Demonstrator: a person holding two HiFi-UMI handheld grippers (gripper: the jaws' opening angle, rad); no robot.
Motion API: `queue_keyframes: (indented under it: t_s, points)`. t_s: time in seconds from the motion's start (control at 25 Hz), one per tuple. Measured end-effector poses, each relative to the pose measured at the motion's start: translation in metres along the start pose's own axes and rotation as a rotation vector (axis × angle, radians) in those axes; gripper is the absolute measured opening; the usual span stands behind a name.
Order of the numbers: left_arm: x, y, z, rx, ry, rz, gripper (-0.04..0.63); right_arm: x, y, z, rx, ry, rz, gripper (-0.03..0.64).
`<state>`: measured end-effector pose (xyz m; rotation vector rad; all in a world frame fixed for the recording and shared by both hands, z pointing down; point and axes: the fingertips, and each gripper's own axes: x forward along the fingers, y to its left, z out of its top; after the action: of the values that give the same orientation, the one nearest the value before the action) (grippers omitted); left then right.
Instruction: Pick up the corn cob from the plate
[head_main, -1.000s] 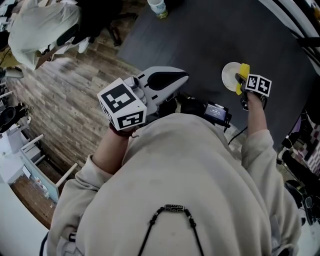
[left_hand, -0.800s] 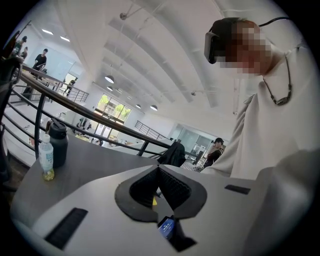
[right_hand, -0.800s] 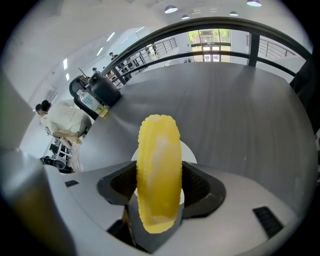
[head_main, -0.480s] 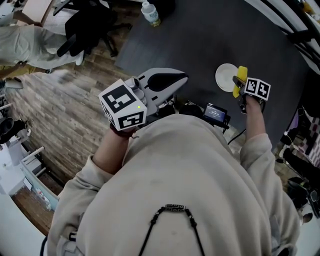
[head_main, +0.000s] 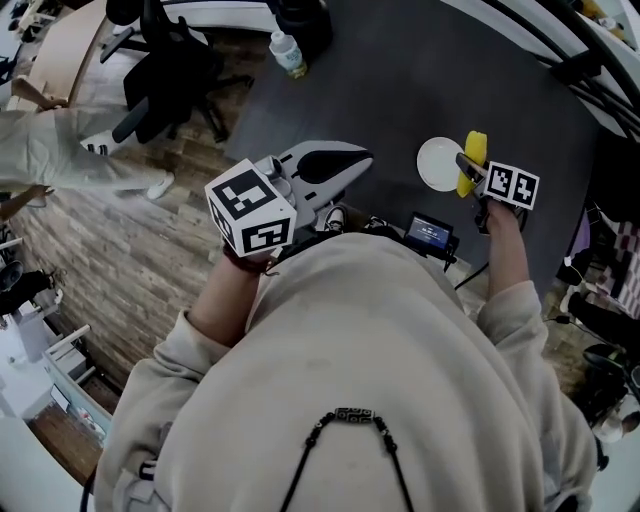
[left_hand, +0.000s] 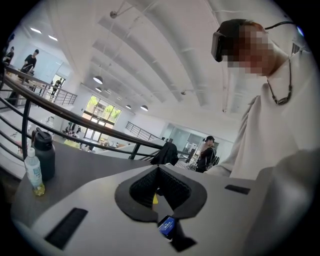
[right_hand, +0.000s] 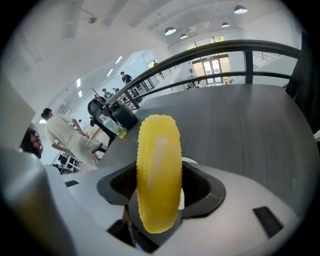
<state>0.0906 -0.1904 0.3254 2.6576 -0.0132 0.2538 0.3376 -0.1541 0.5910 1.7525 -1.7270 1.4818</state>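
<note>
At centre-left of the head view, our left gripper (head_main: 362, 158) holds its black-padded jaws closed together, with nothing between them. Further right, the round white plate (head_main: 432, 165) sits on the dark grey table (head_main: 400, 70). At its right edge, our right gripper (head_main: 470, 172) clamps the yellow ribbed corn cob (head_main: 473, 155), apparently just above the plate.

Bright ceiling lamps (right_hand: 171, 31), soft shadows, heavy fisheye bending, dark vignetted corners, corn cob (right_hand: 159, 175) perhaps slightly soft
</note>
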Motion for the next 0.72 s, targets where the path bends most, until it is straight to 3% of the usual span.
queue_keyframes:
  t_s: [0.36,0.72]
  points:
    - [0.008,-0.01,0.018,0.041,0.006,-0.127,0.002,-0.079,0.09,0.037,-0.062,-0.165,0.119,0.264]
    - [0.028,-0.022,0.034,0.094,0.015,-0.23,0.002,-0.165,0.152,0.061,-0.122,-0.319,0.199,0.264]
